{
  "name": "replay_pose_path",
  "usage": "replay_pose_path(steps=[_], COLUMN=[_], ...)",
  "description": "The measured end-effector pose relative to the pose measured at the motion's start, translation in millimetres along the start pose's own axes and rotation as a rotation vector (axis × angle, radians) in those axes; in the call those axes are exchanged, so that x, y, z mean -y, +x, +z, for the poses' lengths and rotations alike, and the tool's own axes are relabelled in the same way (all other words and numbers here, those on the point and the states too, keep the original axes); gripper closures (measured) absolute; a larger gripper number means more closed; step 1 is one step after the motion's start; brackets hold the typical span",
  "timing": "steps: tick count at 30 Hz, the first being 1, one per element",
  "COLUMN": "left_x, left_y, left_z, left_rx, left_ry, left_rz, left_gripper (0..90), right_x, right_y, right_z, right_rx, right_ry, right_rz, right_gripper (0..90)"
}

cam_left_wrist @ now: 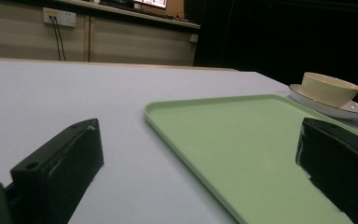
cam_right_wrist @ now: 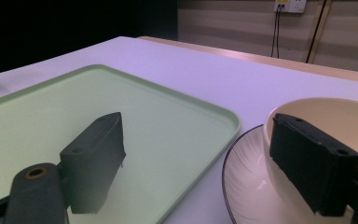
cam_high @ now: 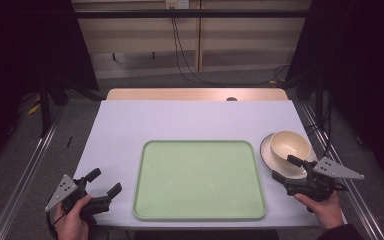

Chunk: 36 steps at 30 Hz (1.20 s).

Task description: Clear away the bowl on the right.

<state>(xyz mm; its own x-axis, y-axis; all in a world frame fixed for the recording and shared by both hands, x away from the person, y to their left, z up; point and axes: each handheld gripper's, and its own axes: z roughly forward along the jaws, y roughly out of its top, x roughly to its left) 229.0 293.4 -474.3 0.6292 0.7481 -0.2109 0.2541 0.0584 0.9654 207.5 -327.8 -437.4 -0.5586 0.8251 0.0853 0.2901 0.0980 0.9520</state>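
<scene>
Two grippers: both with jaws apart, neither holding anything.
Right gripper [cam_high: 291,168]: jaws spread wide at the near rim of the plate; in the right gripper view one jaw stands over the tray's right edge, the other in front of the bowl's near wall. Whether a jaw touches the bowl or plate, I cannot tell.
Bowl [cam_high: 290,145]: cream, upright, sitting on the plate [cam_high: 268,155], just right of the tray's far right corner.
Left gripper [cam_high: 105,182]: jaws open, low over bare table at the near left corner, pointing toward the tray; in the left gripper view [cam_left_wrist: 198,168] one jaw stands over the table, the other over the tray's near part.
Tray [cam_high: 200,216]: pale green, shallow raised rim, lying flat in the near middle of the table.
Open room: wide bare strip of table [cam_high: 190,120] beyond the tray; a narrower strip to its left; little gap between tray rim and plate.
Edges: plate close to the table's right edge; tray's near rim close to the front edge.
Left hand [cam_high: 72,220]: wrapped round the grip from below, at the front corner.
Right hand [cam_high: 325,209]: holding the grip from behind, at the front right edge.
</scene>
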Motion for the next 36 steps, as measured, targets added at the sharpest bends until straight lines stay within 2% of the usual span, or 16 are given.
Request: replay_pose_path(steps=[2,8,23,36], left_x=[-0.1,-0.5,0.5,0.5], left_y=[0.1,-1.0,-0.8,-1.2], left_z=[-0.4,-0.1,-0.4,0.0], left_rx=[-0.002,0.009,-0.002,-0.005], left_ry=[0.0,-0.006,0.01,0.01], left_rz=[0.003,0.0,0.003,-0.003], left_gripper=[0.8,1.0,1.0,1.0], right_x=[0.0,0.1,-2.3,-8.6], right_y=[-0.6,-1.3,-5.1,-18.6], right_z=[0.4,1.1,0.8,-6.1], right_rx=[0.011,-0.003,-0.005,0.034], right_ry=[0.0,0.023,0.043,0.044], right_rz=[0.001,0.01,0.03,0.053], right_gripper=[16.8,17.5,17.4,15.9])
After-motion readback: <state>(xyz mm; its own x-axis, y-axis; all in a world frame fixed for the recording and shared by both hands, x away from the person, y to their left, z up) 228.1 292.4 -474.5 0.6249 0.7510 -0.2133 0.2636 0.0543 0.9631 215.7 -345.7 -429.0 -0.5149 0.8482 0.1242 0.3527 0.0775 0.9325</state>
